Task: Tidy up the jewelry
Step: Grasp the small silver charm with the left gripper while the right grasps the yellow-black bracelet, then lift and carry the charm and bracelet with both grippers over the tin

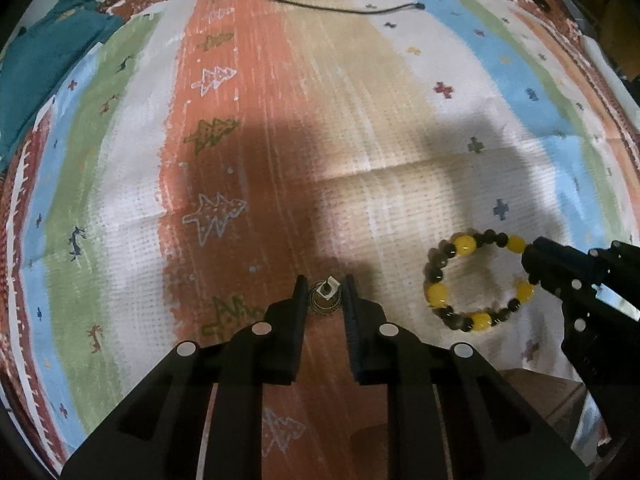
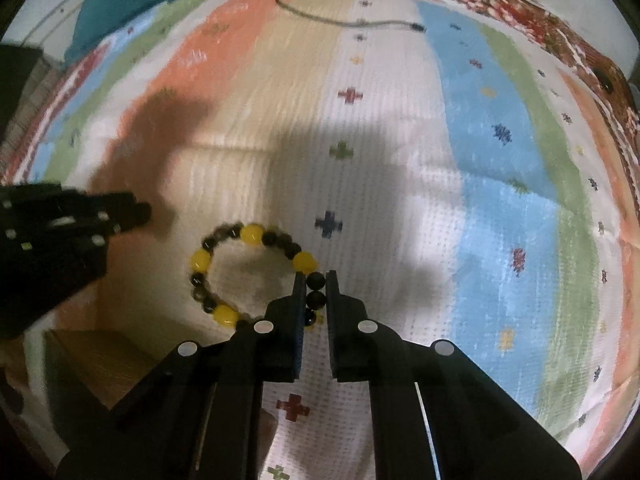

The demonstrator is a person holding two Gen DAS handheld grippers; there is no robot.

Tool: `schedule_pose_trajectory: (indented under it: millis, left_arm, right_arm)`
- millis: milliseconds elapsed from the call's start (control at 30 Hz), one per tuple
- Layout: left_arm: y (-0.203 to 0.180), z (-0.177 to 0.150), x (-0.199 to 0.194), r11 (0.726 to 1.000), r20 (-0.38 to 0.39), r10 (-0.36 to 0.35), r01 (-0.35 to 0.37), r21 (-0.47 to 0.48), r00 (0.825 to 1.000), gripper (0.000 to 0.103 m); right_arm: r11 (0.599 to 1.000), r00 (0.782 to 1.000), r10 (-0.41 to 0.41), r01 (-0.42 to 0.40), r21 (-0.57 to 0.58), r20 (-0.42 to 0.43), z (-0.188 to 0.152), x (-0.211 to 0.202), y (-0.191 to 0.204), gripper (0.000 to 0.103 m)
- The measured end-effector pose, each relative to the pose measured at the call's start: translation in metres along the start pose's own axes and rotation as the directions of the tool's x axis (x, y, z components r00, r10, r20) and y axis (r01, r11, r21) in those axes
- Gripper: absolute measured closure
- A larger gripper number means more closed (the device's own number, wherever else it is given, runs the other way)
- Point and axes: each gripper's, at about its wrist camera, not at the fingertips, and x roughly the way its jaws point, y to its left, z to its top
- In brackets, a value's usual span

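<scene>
Clamping both pieces on the striped patterned cloth (image 1: 360,120): left tongs (image 1: 325,294) grip a small round brass-coloured ornament (image 1: 325,300), right tongs (image 2: 315,294) a yellow-and-dark beaded bracelet (image 2: 250,274); sorting seems barely begun

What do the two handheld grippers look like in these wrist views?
The left gripper and the right gripper look alike: matte black, each with two flat, tapering fingers on angular linkage arms with cut-out slots. Round silver-white pivot caps dot the joints. No cables, hands or sleeves show on either.

Both tools (image 1: 325,294) (image 2: 316,292) clamped, downward-pointing
</scene>
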Motion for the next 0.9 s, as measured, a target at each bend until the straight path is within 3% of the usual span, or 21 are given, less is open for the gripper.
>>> schedule_pose_trajectory:
  millis: [267, 633, 900]
  left_arm:
    - [0.010, -0.016, -0.036, 1.000, 0.057, -0.025, 0.025, 0.002, 0.998, 0.086]
    - [-0.005, -0.025, -0.071, 0.997, 0.121, -0.076, 0.076, 0.005, 0.990, 0.086]
    - [-0.014, -0.034, -0.090, 0.996, 0.161, -0.084, 0.082, 0.021, 0.983, 0.086]
  right_arm:
    - [0.999, 0.995, 0.045, -0.047, 0.020, 0.089, 0.002, -0.029, 0.000, 0.092]
    - [1.000, 0.972, 0.009, -0.012, 0.011, 0.233, -0.010, -0.070, 0.015, 0.092]
    - [1.000, 0.961, 0.017, -0.019, 0.004, 0.274, -0.018, -0.089, 0.013, 0.092]
